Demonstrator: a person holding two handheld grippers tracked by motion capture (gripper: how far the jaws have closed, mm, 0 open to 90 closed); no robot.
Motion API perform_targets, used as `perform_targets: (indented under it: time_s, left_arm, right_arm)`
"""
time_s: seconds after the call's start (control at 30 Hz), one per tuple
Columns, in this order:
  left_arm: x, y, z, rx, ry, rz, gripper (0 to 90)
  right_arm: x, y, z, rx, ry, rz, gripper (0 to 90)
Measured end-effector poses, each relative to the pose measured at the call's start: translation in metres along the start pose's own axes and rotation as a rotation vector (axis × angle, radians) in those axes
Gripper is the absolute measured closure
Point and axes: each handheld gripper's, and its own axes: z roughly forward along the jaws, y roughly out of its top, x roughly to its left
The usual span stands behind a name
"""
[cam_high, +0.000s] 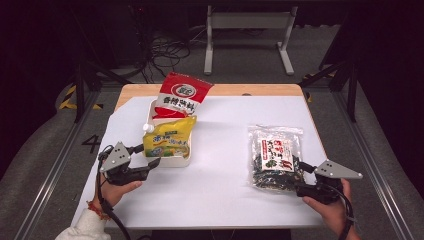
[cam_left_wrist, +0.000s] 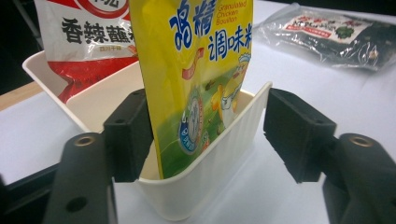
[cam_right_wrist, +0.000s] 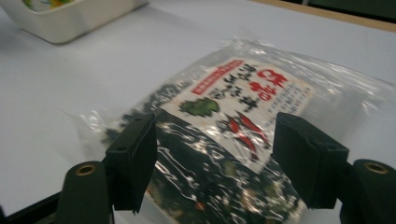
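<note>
Nearest the person's right hand, the right gripper (cam_high: 303, 184) sits at the near end of the clear seaweed packet (cam_high: 276, 156), its fingers (cam_right_wrist: 135, 158) spread apart with nothing pressed between them. In the right gripper view the packet lies flat on the bench (cam_high: 220, 190) directly ahead of and beneath the fingers, its near edge passing under the gap between them. Its long axis runs away from the fingers, toward the far side of the bench, so they face one short end. As I judge it, a grasp would call for the fingers to drop and close across that near end.

At the left hand, the left gripper (cam_high: 150, 161) also stands open. In the left gripper view the yellow bouillon pouch (cam_left_wrist: 201, 79) stands upright in the cream tub (cam_left_wrist: 219, 154), close against one finger's inner face; I cannot tell whether they touch. The other finger (cam_left_wrist: 296, 133) stands well clear outside the tub's wall. The pouch looks to have been let go and rests in the tub.

Farther off, the red seasoning bag (cam_high: 181, 95) leans at the tub's far end. The tub lies well apart from the seaweed packet, to the left of the right fingers, so the right hand is plainly the nearer to that packet.
</note>
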Motion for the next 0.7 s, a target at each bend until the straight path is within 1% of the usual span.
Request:
perform_targets:
  time_s: [0.1, 0.13, 0.17, 0.2, 0.27, 0.3, 0.33, 0.37, 0.43, 0.47, 0.5, 0.53, 0.57, 0.6, 0.63, 0.67, 0.7]
  left_arm:
    - [0.001, 0.000, -0.006, -0.027, 0.009, -0.025, 30.7]
    - [0.001, -0.001, -0.008, -0.030, 0.015, -0.024, 30.5]
    - [0.000, -0.002, -0.009, -0.028, 0.015, -0.026, 30.2]
    - [-0.001, -0.003, -0.010, -0.024, 0.007, -0.035, 29.9]
    - [-0.002, -0.004, -0.011, -0.016, 0.002, -0.032, 30.0]
    - [-0.005, -0.007, -0.012, 0.000, -0.005, -0.019, 30.0]
    - [-0.006, -0.009, -0.013, 0.007, -0.017, -0.021, 29.9]
    - [-0.008, -0.010, -0.013, 0.008, -0.021, -0.021, 30.1]
    - [-0.011, -0.013, -0.014, 0.017, -0.033, -0.021, 30.7]
    - [-0.013, -0.014, -0.014, 0.019, -0.046, -0.020, 31.1]
    - [-0.015, -0.015, -0.014, 0.025, -0.056, -0.016, 32.4]
    - [-0.018, -0.015, -0.013, 0.033, -0.071, -0.010, 33.8]
    - [-0.020, -0.015, -0.012, 0.037, -0.093, -0.004, 35.5]
    - [-0.020, -0.015, -0.012, 0.037, -0.093, -0.004, 36.5]
    - [-0.025, -0.015, -0.008, 0.045, -0.141, -0.008, 36.5]
    - [-0.027, -0.014, -0.005, 0.050, -0.162, -0.006, 36.5]
    - [-0.027, -0.014, -0.005, 0.050, -0.162, -0.006, 36.1]
  right_arm:
    - [-0.011, -0.006, 0.001, 0.022, -0.034, 0.036, 30.6]
    - [-0.015, -0.007, 0.002, 0.030, -0.032, 0.054, 29.8]
    - [-0.017, -0.009, 0.003, 0.052, -0.030, 0.075, 28.8]
    - [-0.019, -0.010, 0.005, 0.068, -0.033, 0.088, 28.5]
    - [-0.021, -0.012, 0.006, 0.076, -0.035, 0.089, 28.3]
    - [-0.023, -0.014, 0.009, 0.102, -0.041, 0.083, 26.2]
    - [-0.024, -0.015, 0.011, 0.112, -0.041, 0.085, 25.6]
    - [-0.026, -0.017, 0.012, 0.114, -0.037, 0.093, 25.3]
    - [-0.029, -0.019, 0.016, 0.135, -0.030, 0.109, 23.0]
    - [-0.030, -0.020, 0.018, 0.139, -0.022, 0.121, 21.6]
    - [-0.032, -0.021, 0.019, 0.141, -0.005, 0.147, 21.0]
    - [-0.034, -0.022, 0.020, 0.140, 0.008, 0.162, 19.9]
    - [-0.035, -0.022, 0.022, 0.149, 0.021, 0.183, 18.9]
    - [-0.035, -0.022, 0.022, 0.149, 0.021, 0.183, 18.9]
    - [-0.038, -0.023, 0.025, 0.156, 0.066, 0.224, 16.6]
    - [-0.039, -0.024, 0.027, 0.167, 0.084, 0.236, 15.0]
    - [-0.040, -0.024, 0.029, 0.182, 0.100, 0.250, 15.3]
